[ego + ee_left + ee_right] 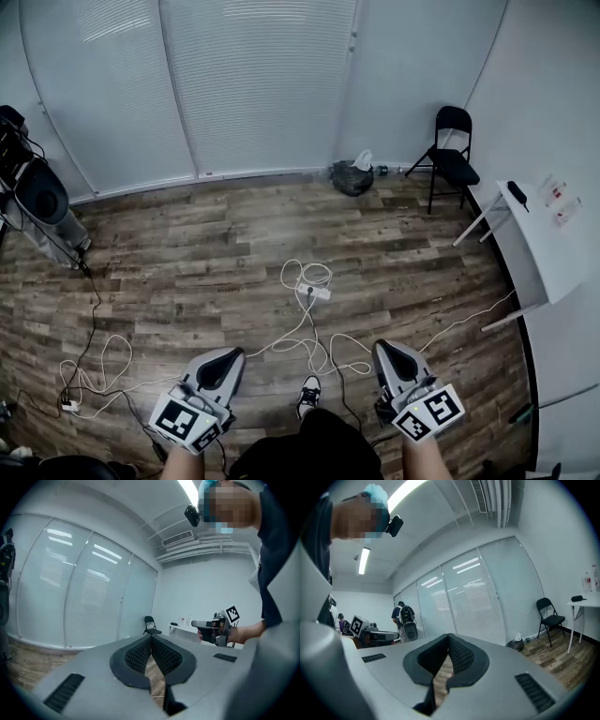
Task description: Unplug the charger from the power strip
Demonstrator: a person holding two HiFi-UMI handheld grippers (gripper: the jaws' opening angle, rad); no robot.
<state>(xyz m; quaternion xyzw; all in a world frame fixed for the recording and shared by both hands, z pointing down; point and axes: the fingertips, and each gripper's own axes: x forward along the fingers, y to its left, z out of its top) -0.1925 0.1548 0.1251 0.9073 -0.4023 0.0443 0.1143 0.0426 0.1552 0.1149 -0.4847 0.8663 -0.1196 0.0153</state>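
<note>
Far to the left of the power strip (322,294), by the blinds, dark equipment (39,197) is standing on the wood floor (187,253), and black cables (92,309) are trailing from it toward the person. Below and left of the strip, a white cable (94,370) is lying in loose loops.

Nearer the person than the strip and to its left, the left gripper (231,356) is being held above the floor. Its jaws are clenched pad to pad with nothing between them, and it is well apart from the strip.

The strip itself is lying on the floor ahead of the person, about midway between the two grippers. The white charger (306,289) is sitting on its left end, apparently plugged in, though it is too small to be sure. A thin white cord (302,272) is curling in a loop just beyond it. Straight below the strip, a shoe (308,394) is showing at the person's feet. Beyond the strip, a black bag (352,178) is resting by the wall.

To the right of the strip and nearer the person, the right gripper (382,351) is hanging with its jaws also pressed together and empty. Far right of the strip, a black folding chair (453,155) is standing beside a white tabletop (539,244).
</note>
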